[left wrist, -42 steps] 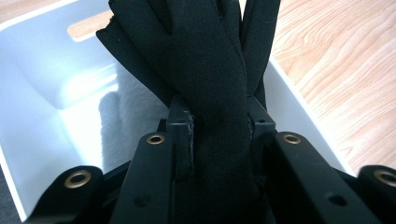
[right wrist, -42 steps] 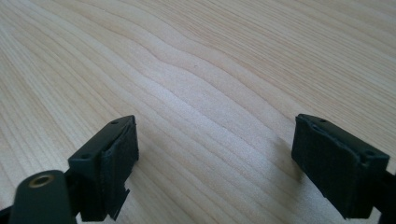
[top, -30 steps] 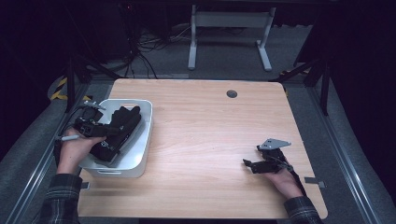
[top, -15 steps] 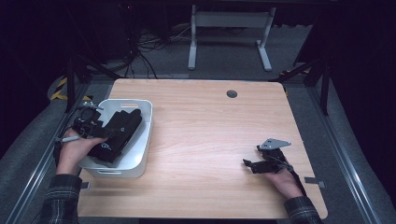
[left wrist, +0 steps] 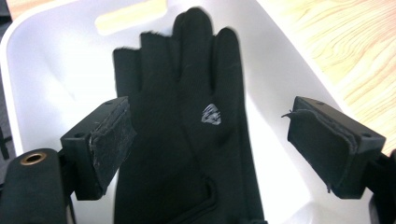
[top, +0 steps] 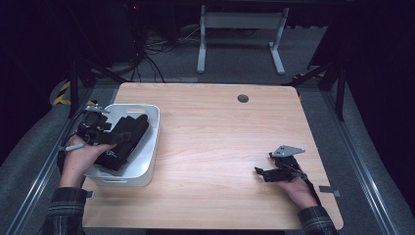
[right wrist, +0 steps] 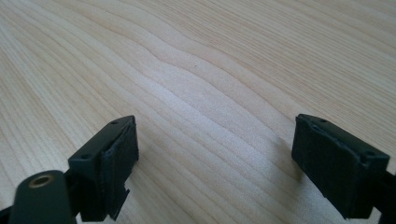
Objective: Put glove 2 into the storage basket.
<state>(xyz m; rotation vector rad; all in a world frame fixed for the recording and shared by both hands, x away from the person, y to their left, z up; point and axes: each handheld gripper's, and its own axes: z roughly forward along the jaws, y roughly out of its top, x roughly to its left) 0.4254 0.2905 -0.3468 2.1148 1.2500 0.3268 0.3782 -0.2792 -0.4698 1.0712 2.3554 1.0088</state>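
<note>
At the left edge of the wooden bench (top: pixel 205 147) sits a white plastic bin (top: pixel 149 147), rectangular with rounded corners and a slot handle cut into its far wall. Inside it lies one black glove (top: pixel 122 142), flat on the bin floor with its fingers pointing to the far right corner and its cuff toward the near left. A small pale logo marks the back of the glove.

A person's left hand (top: pixel 80 154), in a plaid sleeve, holds the left gripper (left wrist: pixel 210 140) over the near left part of the bin, above the cuff end of the glove. Its jaws have just been opening and now stand wide apart, released, with the glove lying below and between them; the pads do not press on it.

The middle of the bench is bare wood, with a dark round grommet (top: pixel 242 98) near the far edge.

At the near right, the right hand (top: pixel 298 188) rests on the bench holding the right gripper (top: pixel 262 172), which points left and carries a grey three-cornered plate. Its jaws are spread wide, released, with bench wood between them.
</note>
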